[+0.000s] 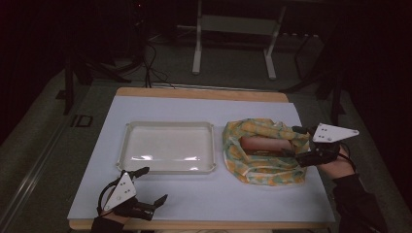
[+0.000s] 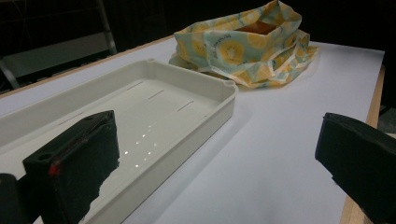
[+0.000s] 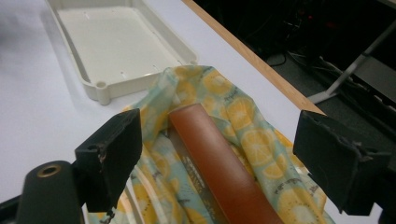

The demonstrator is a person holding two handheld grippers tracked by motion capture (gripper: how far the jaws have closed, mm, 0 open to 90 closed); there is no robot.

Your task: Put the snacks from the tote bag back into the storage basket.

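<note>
So: shallow cream plastic tray point(image 1: 125, 145) sits empty mid-left on the white surface point(image 1: 204, 196), just left of the yellow-and-teal lemon-print fabric bag point(image 1: 262, 170), small gap between them. Brown leather-look case point(image 3: 219, 163) lies inside the bag's open mouth, nothing over it. Right tongs point(image 1: 294, 141) reach in from the right, spread wide, straddling the case without gripping. Left tongs point(image 1: 154, 185) rest released at the near-left edge, beside the tray's near rim.
</note>
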